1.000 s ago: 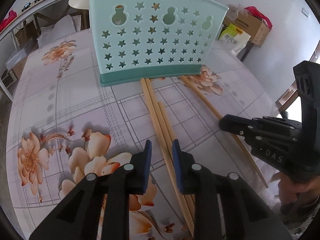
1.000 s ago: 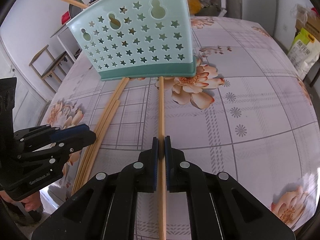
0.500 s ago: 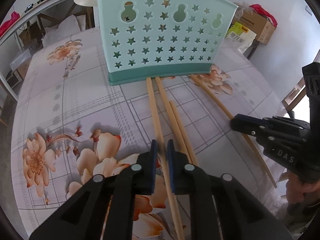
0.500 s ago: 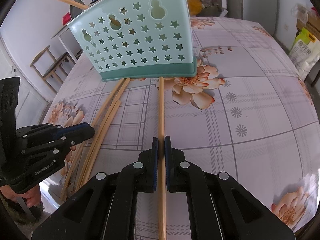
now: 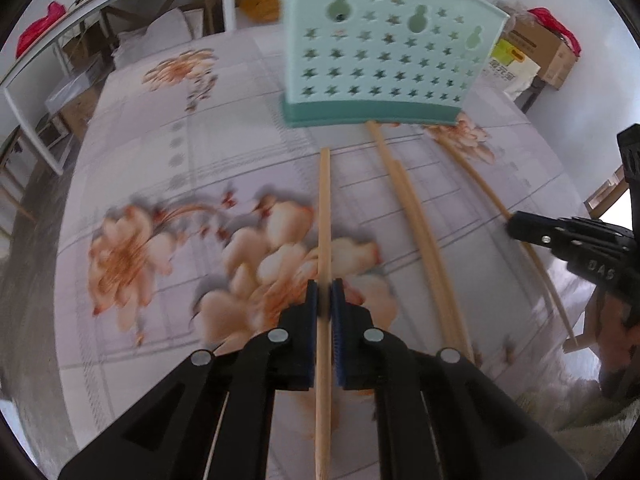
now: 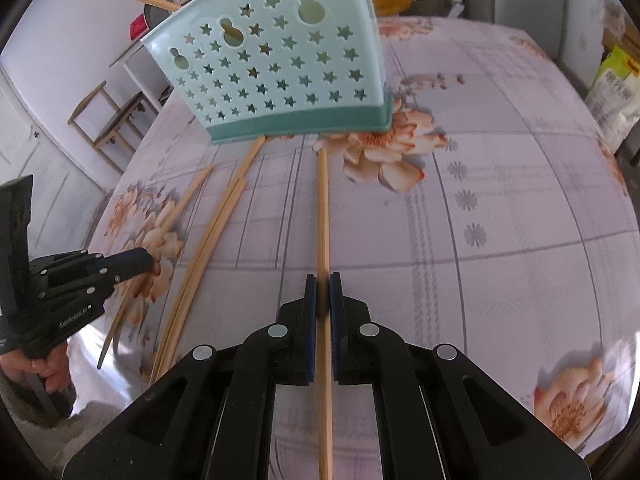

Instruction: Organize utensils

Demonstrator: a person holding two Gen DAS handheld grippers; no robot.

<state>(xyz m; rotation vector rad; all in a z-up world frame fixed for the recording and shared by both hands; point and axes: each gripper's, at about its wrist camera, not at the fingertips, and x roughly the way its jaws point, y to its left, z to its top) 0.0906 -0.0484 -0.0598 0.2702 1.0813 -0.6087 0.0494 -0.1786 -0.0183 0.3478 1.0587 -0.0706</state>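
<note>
1. Your left gripper was squeezed tight on one wooden chopstick. The stick ran straight between the blue pads toward 12 o'clock.
2. Your right gripper was also squeezed tight, on another chopstick. That stick pointed to 12 o'clock too, and its far tip came close to the basket's bottom edge.
3. In the left camera, two more loose chopsticks lay on the table at about 1 o'clock from the left gripper, side by side and touching.
4. In the right camera, those loose sticks sat at about 10 o'clock, between your two grippers.
5. The green basket with star holes stood up on the table at 12 o'clock in both cameras. One end of a loose stick reached its bottom edge.
6. The table had a pale cloth with orange flowers.
7. Your hand showed at 8 o'clock in the right camera, holding the left gripper's handle.
8. The left picture was blurry.
</note>
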